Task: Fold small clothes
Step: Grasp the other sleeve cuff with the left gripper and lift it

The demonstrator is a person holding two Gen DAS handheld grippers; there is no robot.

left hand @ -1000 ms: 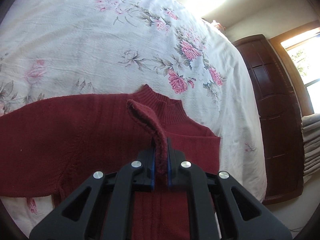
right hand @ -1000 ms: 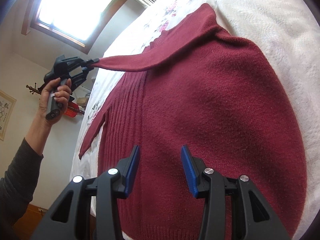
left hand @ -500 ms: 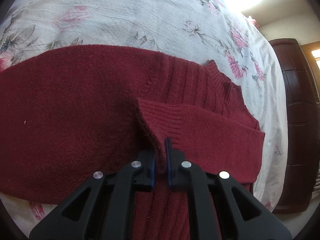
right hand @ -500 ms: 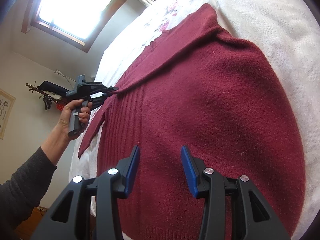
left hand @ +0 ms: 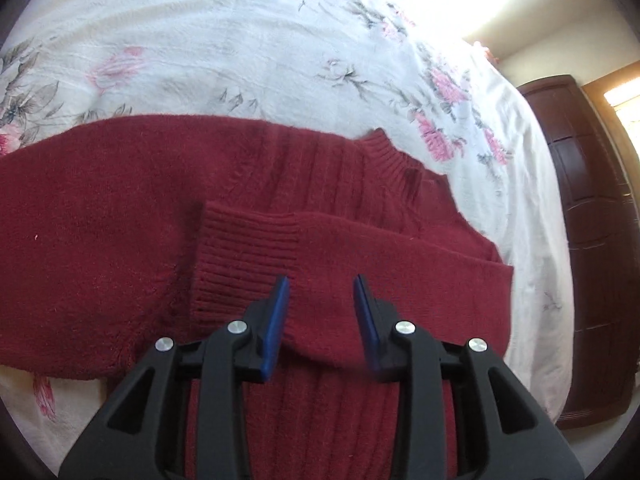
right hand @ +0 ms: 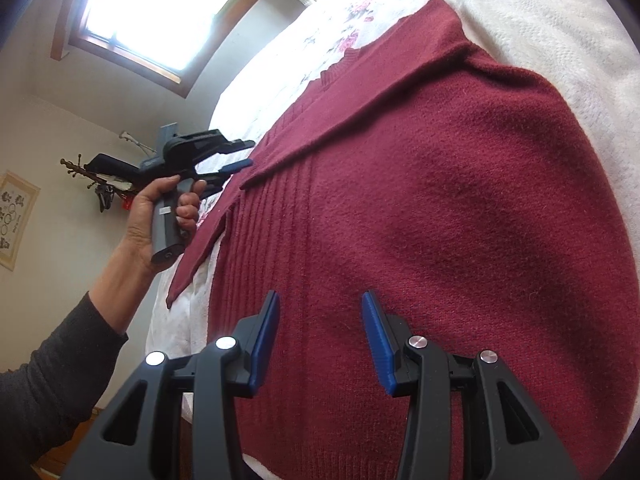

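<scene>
The right gripper (right hand: pixel 320 332) hangs with its blue-padded jaws spread wide apart and nothing between them, over the lower body of a dark red sweater (right hand: pixel 440 208) that lies spread on a white floral bedspread (right hand: pixel 540 12). Ahead of the jaws and to their left, one sleeve (right hand: pixel 360 104) lies folded slantwise across the sweater's chest, its cuff end just short of the left gripper (right hand: pixel 240 156), whose jaws also stand parted and bare. A hand (right hand: pixel 160 216) in a dark grey sleeve (right hand: pixel 48 392) grips that tool's handle, left of the jaws
</scene>
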